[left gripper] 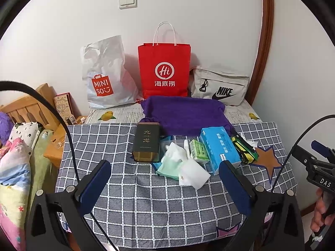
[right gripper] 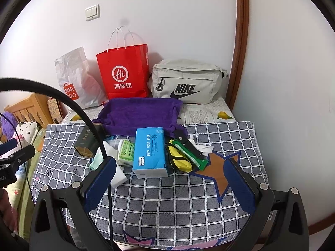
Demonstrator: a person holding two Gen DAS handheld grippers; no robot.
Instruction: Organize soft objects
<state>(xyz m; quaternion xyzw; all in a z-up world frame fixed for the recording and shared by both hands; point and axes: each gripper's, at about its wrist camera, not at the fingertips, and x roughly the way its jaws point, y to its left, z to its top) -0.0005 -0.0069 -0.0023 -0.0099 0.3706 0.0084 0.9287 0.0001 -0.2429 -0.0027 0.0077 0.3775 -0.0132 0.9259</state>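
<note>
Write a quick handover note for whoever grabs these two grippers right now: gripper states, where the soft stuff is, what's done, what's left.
Left gripper: open, empty, hovering over the checkered cloth.
Right gripper: open, empty, hovering over the same cloth.
Soft things: purple towel spread at the back; blue tissue pack, small green tissue pack, white and mint cloths and a yellow item clustered mid-table beside the dark tin.
Behind: Miniso bag, red paper bag, Nike pouch.
Done: nothing appears sorted.
Left: everything.
</note>
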